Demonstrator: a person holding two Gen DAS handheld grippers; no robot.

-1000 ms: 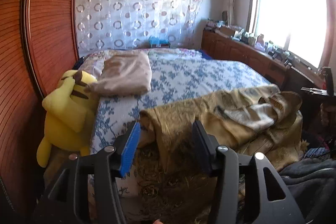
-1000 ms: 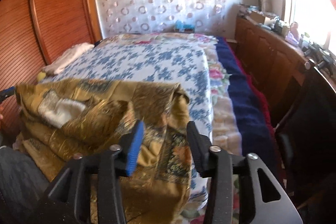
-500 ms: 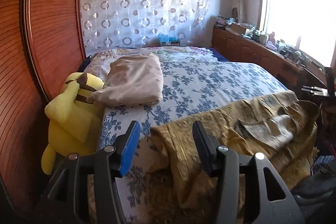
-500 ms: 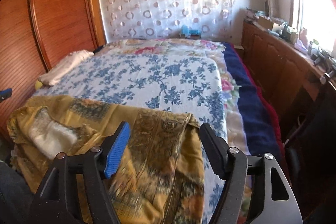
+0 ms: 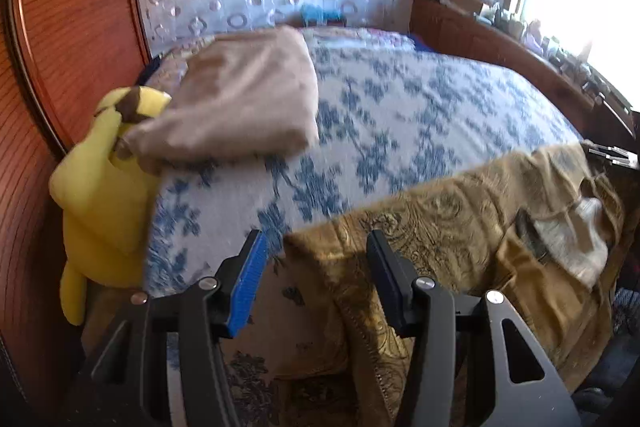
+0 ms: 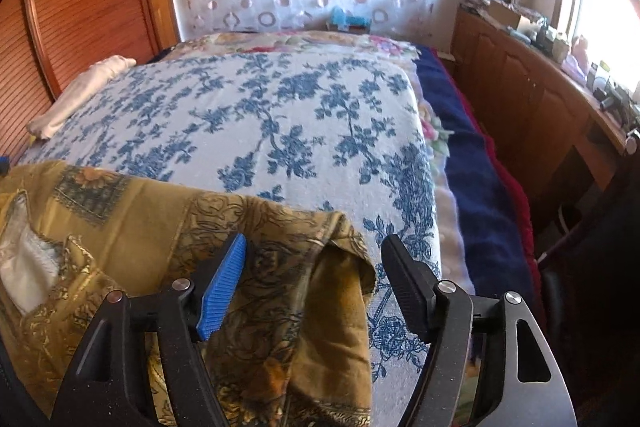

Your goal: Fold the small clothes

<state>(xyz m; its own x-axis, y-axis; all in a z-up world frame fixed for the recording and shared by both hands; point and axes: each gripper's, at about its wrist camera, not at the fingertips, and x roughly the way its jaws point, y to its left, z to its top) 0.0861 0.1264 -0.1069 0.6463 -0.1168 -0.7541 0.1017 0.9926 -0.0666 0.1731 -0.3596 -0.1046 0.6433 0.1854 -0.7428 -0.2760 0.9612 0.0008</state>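
Observation:
A golden patterned garment (image 5: 460, 219) lies spread along the near edge of the bed and hangs over its front, with a pale lining patch (image 5: 568, 247) showing. My left gripper (image 5: 315, 239) is open just above the garment's left corner, its pads clear of the cloth. In the right wrist view the garment (image 6: 132, 227) ends in a folded-over right corner. My right gripper (image 6: 315, 241) is open and straddles that corner without pressing on it.
The blue-flowered bedspread (image 5: 420, 115) covers the bed beyond the garment. A folded beige cloth (image 5: 248, 99) and a yellow plush toy (image 5: 100, 187) lie at the left by the wooden panel (image 5: 60, 27). A navy blanket (image 6: 480, 187) and wooden cabinets (image 6: 540, 99) run along the right.
Both grippers have moved forward and down toward the bed. The garment, bunched before, now lies flatter along the edge. The right jaws have widened; the left jaws kept the same gap.

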